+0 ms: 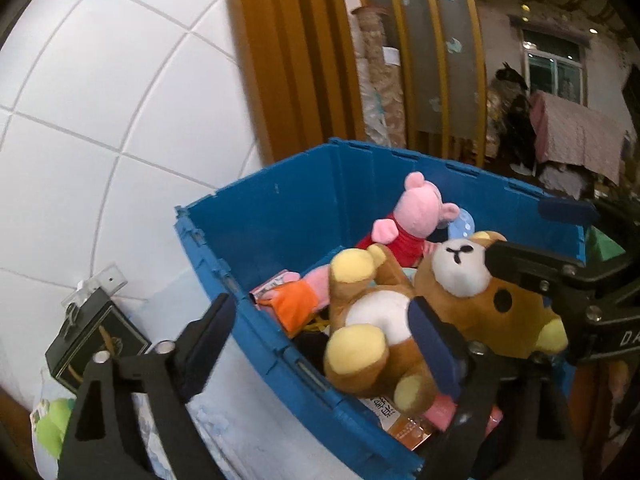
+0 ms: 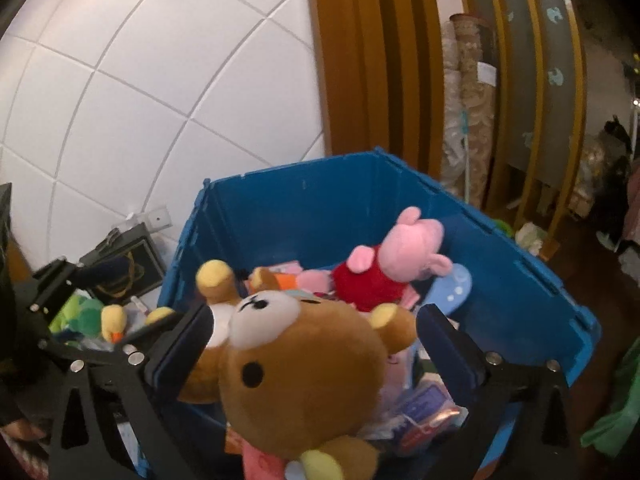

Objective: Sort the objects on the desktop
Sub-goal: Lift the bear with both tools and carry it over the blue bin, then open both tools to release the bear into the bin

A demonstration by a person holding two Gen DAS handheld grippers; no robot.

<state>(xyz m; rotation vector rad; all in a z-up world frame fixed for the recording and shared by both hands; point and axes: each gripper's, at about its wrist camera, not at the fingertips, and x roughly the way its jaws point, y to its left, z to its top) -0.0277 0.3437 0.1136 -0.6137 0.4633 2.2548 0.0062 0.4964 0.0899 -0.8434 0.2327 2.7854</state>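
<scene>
Item: brown bear plush, lying atop blue crate. You are releasing; both claws gaping, gripping nothing. Next: fetching green plush beside crate.

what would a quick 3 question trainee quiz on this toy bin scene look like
1. True or false: the brown bear plush lies on the floor outside the blue crate.
2. Which toy sits nearest the crate's far wall? A) pink pig plush B) green plush C) the bear
3. Fill in: the right gripper has its jaws ____ around the bear's head.

Key:
1. False; it rests on the pile inside the crate.
2. A
3. Open; the pads stand either side of the head without clearly squeezing it. The left gripper is open too, one finger outside the crate wall.
</scene>
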